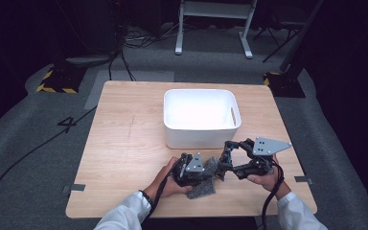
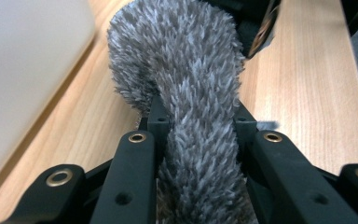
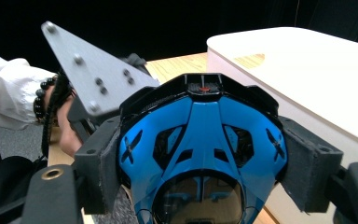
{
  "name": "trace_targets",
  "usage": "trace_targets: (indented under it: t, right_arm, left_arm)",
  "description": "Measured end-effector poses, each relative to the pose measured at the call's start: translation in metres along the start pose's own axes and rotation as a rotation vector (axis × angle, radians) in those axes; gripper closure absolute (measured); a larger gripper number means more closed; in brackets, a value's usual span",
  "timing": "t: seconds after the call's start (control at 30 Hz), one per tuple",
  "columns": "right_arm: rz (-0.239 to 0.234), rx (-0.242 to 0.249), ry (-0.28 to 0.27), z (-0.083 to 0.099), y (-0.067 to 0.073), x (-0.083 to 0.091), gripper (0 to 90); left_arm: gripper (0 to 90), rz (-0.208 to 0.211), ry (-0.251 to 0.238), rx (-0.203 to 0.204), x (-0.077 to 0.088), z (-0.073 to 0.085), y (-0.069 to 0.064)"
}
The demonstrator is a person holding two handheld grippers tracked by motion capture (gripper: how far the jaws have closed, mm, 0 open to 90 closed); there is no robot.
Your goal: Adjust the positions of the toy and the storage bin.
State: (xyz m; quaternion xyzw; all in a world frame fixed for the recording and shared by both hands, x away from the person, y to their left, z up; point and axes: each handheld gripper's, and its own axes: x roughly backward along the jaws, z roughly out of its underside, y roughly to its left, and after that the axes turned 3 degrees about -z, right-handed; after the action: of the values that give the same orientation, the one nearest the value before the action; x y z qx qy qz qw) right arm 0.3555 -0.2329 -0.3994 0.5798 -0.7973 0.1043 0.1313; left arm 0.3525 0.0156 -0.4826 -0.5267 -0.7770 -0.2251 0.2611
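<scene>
**Both tongs loaded beside the bin**

My left tongs [image 2: 198, 135] are clenched on one grey shaggy cloth [image 2: 186, 70], which hangs limp over the table [image 1: 124, 143] just in front of the white bin [image 1: 201, 117]. I judge it soft, light and floppy, best pinched at a bunched fold as now. My right tongs [image 3: 200, 172] are clamped on one blue-and-black helmet-shaped toy [image 3: 200, 135], held close beside the bin's wall. It looks rigid and smooth, possibly slippery, so I would grip across its broad sides. One bin, one cloth, one toy.
</scene>
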Motion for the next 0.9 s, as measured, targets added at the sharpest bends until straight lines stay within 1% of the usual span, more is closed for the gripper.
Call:
trace_targets:
  t: [0.07,0.1,0.17,0.2,0.3,0.37,0.43,0.5,0.57,0.63,0.7,0.73,0.77,0.8,0.87,0.9]
  right_arm:
    - [-0.011,-0.005,-0.007,-0.001,0.001,0.0,25.5]
    - [-0.011,-0.007,-0.009,-0.001,0.001,0.0,25.5]
    - [-0.002,-0.007,-0.004,-0.001,0.002,0.0,25.5]
    - [0.007,-0.009,-0.003,-0.001,0.001,0.0,25.6]
    - [0.028,-0.025,-0.009,-0.001,-0.001,0.001,25.6]
    - [0.036,-0.028,-0.006,0.0,-0.003,0.002,25.5]
    - [0.041,-0.031,0.0,0.001,-0.004,0.001,25.5]
    - [0.049,-0.038,0.007,0.003,-0.005,-0.001,25.5]
    - [0.058,-0.046,0.004,0.003,-0.006,-0.002,25.5]
    - [0.066,-0.053,0.0,0.002,-0.006,-0.002,25.5]
    - [0.088,-0.057,-0.001,0.002,-0.006,-0.001,25.5]
    - [0.092,-0.062,-0.002,0.002,-0.007,-0.001,25.5]
    - [0.098,-0.071,-0.003,0.003,-0.008,-0.001,25.5]
    - [0.1,-0.073,-0.005,0.004,-0.009,-0.001,25.5]
    - [0.097,-0.086,-0.008,0.005,-0.01,-0.002,25.5]
    - [0.094,-0.087,-0.007,0.005,-0.01,-0.003,25.5]
  left_arm:
    - [70.6,0.003,-0.001,0.007,-0.001,0.001,0.001]
    - [70.6,-0.002,-0.004,0.001,0.0,0.001,0.001]
    - [70.6,-0.001,-0.023,0.0,0.005,-0.002,-0.001]
    - [70.7,-0.004,-0.028,-0.012,0.009,-0.004,-0.002]
    - [70.6,-0.01,-0.067,-0.023,0.021,-0.008,-0.005]
    - [70.6,-0.011,-0.108,-0.023,0.03,-0.01,-0.005]
    - [70.6,0.002,-0.149,-0.022,0.039,-0.013,-0.006]
    - [70.6,0.016,-0.176,-0.034,0.044,-0.017,-0.011]
    - [70.5,0.022,-0.181,-0.063,0.045,-0.02,-0.018]
    - [70.6,0.031,-0.179,-0.079,0.044,-0.023,-0.024]
    - [70.6,0.041,-0.182,-0.101,0.045,-0.025,-0.029]
    - [70.6,0.039,-0.181,-0.115,0.046,-0.027,-0.032]
    - [70.6,0.038,-0.186,-0.12,0.047,-0.028,-0.033]
    - [70.6,0.043,-0.204,-0.113,0.049,-0.031,-0.035]
    - [70.5,0.044,-0.228,-0.112,0.05,-0.035,-0.038]
    - [70.5,0.04,-0.222,-0.115,0.049,-0.036,-0.039]
